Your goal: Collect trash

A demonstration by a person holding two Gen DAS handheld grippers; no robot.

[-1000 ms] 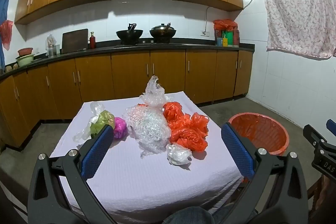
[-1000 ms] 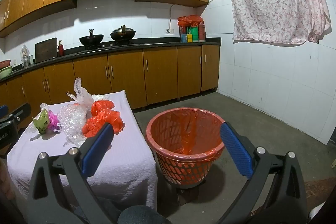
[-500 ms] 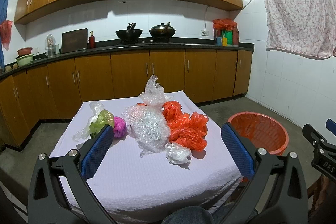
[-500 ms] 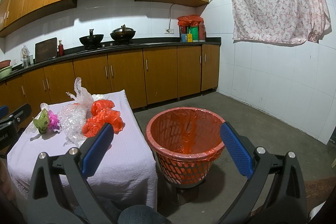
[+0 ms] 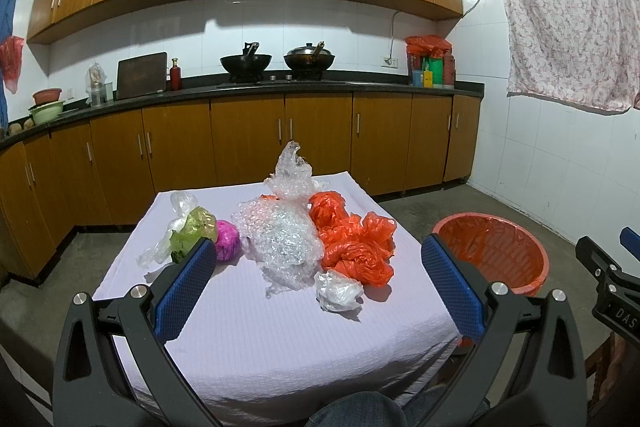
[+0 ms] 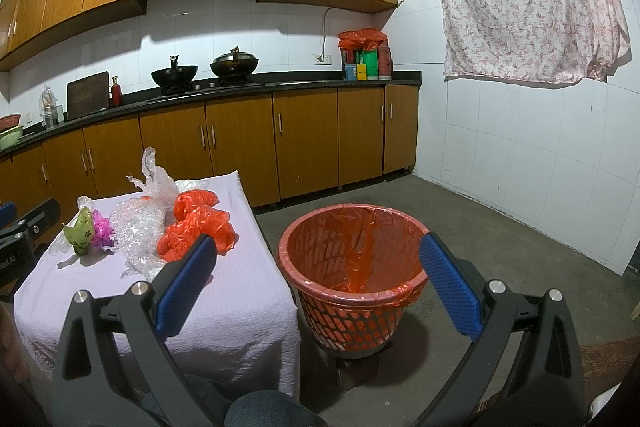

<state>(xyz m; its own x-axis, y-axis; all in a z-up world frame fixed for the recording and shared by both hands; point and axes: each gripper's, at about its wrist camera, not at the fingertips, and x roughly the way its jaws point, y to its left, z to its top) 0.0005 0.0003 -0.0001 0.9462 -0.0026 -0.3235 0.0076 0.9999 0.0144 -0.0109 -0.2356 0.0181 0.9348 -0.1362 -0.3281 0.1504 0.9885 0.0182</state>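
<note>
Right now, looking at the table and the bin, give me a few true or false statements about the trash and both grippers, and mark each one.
1. The left gripper is open and holds nothing. True.
2. The orange bin already contains the bubble wrap. False: the wrap lies on the table; only the liner shows inside.
3. The small white bag lies nearer the camera than the orange bags. True.
4. The right gripper is shut on the pink wad. False: it is open, and the wad lies on the table.

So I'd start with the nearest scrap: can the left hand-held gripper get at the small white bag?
Probably yes: the left hand-held gripper is open, and bare cloth lies before the small white bag.
</note>
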